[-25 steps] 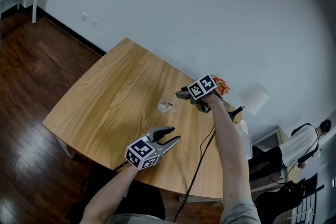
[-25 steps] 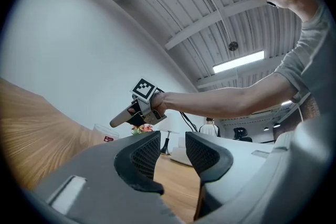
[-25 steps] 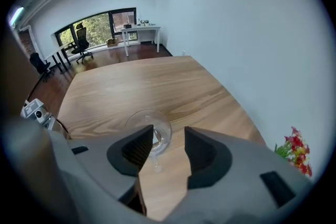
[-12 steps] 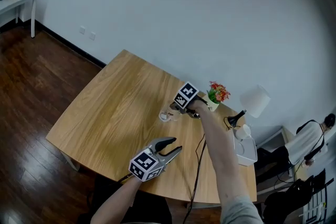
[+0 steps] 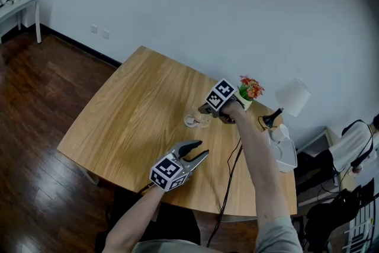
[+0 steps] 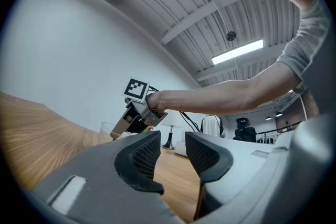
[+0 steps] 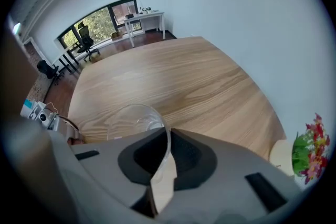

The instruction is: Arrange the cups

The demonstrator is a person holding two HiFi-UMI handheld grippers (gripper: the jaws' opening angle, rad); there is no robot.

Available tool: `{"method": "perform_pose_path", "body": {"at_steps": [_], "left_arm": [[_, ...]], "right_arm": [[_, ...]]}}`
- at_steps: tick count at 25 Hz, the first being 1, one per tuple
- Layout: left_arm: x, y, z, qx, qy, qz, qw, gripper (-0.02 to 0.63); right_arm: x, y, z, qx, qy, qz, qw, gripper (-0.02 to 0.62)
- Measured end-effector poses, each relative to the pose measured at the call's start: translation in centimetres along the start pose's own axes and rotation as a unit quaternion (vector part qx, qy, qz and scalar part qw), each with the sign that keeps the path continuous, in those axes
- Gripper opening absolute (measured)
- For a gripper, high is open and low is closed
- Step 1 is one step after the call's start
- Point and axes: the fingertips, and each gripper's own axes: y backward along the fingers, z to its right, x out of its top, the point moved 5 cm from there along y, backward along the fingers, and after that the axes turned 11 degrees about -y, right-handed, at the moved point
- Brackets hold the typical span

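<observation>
Here, right gripper (image 7: 167,150) is closing onto the glass cup (image 7: 132,119) rim; left gripper (image 6: 173,148) gapes empty.

Dim, even light — perhaps from the ceiling strip (image 6: 237,51) — with strong fisheye edges.

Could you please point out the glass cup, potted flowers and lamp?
glass cup (image 7: 137,122): right gripper view, its clear bowl.
potted flowers (image 5: 250,87): head view, red blooms.
lamp (image 5: 292,97): head view, white shade.
</observation>
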Motion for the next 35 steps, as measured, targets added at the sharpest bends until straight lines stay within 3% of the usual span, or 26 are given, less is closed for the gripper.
{"method": "perform_pose_path", "body": {"at_steps": [4,7,10,15,20,25,27,35], "left_arm": [[0.3,-0.1,0.1,-0.015,0.016,0.014,0.9997,0.156],[0.8,-1.6,1.7,-0.054,0.037,0.019,0.9977,0.152],[1.2,-4.3,4.7,-0.098,0.031,0.013,0.9946,0.155],[0.8,-10.5,11.6,-0.191,0.037,0.006,0.9808,0.155],[-0.7,-14.7,17.8,-0.245,0.039,0.005,0.9687,0.155],[-2.4,-16.6,20.6,-0.262,0.058,0.005,0.9634,0.155],[-2.8,-17.1,21.1,-0.264,0.059,0.004,0.9626,0.155],[-3.9,-18.1,21.9,-0.271,0.057,-0.009,0.9609,0.155]], "right_arm": [[-1.7,2.9,-1.0,0.022,-0.008,0.029,0.999,0.038],[-3.8,5.8,-1.3,0.032,-0.011,0.044,0.998,0.038],[-7.0,8.9,-0.8,0.032,-0.021,0.052,0.998,0.038],[-16.1,14.4,2.2,0.010,-0.073,0.061,0.995,0.038],[-26.2,19.3,6.4,-0.028,-0.131,0.049,0.990,0.038],[-35.3,23.2,12.4,-0.092,-0.208,0.021,0.973,0.038],[-37.4,23.3,14.4,-0.099,-0.234,0.014,0.967,0.038],[-38.9,20.8,19.5,-0.075,-0.279,0.005,0.957,0.038]]}}
